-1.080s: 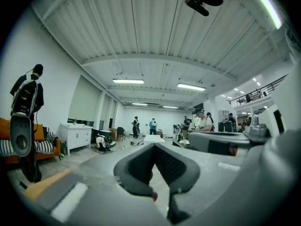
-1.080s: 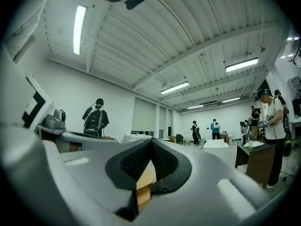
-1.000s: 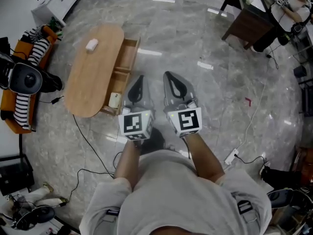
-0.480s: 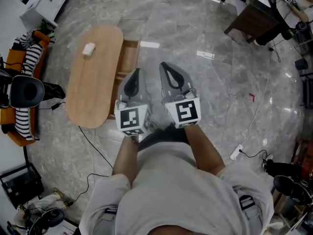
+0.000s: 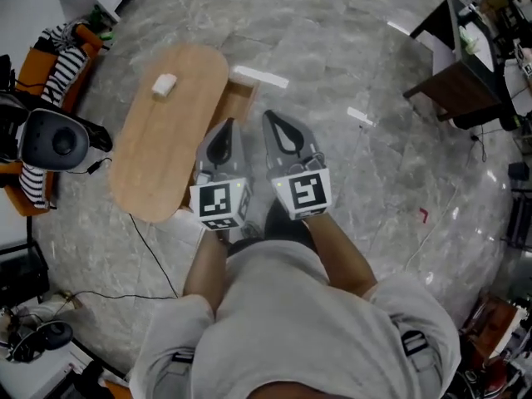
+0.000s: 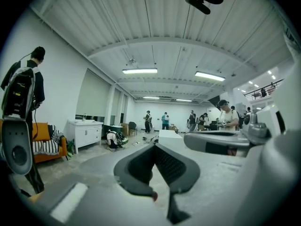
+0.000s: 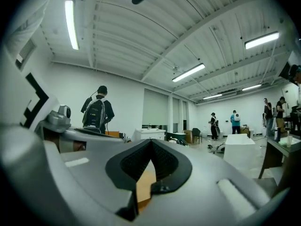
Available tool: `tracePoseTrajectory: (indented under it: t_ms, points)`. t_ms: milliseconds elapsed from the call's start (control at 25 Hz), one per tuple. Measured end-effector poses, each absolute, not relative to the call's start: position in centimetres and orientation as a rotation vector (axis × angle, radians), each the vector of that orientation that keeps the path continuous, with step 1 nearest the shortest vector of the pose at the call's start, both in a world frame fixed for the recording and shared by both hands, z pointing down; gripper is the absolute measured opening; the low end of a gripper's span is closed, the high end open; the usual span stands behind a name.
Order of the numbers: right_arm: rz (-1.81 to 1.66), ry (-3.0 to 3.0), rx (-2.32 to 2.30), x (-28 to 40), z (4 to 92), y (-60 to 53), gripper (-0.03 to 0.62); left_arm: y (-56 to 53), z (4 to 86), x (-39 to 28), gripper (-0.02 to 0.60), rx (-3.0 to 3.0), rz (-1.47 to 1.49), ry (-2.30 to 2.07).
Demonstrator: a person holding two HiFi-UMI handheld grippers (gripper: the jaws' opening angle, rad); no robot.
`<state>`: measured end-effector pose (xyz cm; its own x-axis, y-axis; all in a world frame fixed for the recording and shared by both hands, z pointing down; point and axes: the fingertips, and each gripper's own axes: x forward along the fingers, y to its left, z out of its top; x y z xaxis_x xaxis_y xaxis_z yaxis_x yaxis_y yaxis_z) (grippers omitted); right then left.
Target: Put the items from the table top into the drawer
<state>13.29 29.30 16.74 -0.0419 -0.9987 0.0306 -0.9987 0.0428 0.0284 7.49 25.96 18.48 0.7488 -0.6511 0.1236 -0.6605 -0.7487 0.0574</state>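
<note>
An oval wooden table (image 5: 158, 144) stands on the marble floor, with a small white item (image 5: 164, 84) lying near its far end. Its open drawer (image 5: 242, 100) juts out on the right side, mostly hidden behind my left gripper (image 5: 228, 125). That gripper is over the drawer and is shut with nothing in it; the left gripper view shows the same shut jaws (image 6: 154, 145). My right gripper (image 5: 268, 115) is just right of the drawer, over the floor, and is also shut and empty. In the right gripper view, wood shows below its tips (image 7: 151, 141).
A black camera head on a stand (image 5: 51, 140) and an orange sofa with a striped cushion (image 5: 50, 65) stand left of the table. A black cable (image 5: 145, 243) runs across the floor. A dark desk (image 5: 461, 90) is at the upper right. Several people stand far off.
Both grippers have moved level toward the table, so the left one now covers most of the open drawer and the white thing seen inside it earlier. Both jaws stayed shut.
</note>
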Motion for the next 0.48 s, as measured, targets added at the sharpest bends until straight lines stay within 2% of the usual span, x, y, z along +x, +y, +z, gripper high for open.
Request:
tracePoseTrajectory:
  t_ms: [240, 480]
  points:
    - [0.017, -2.397, 1.969, 14.6, 16.8, 22.5, 0.006, 20.4, 18.3, 9.1, 0.02, 2.772, 0.162, -1.245]
    - [0.071, -2.51, 1.817, 12.8, 18.6, 17.1, 0.006, 16.1, 20.3, 6.2, 0.02, 2.652, 0.218, -1.41]
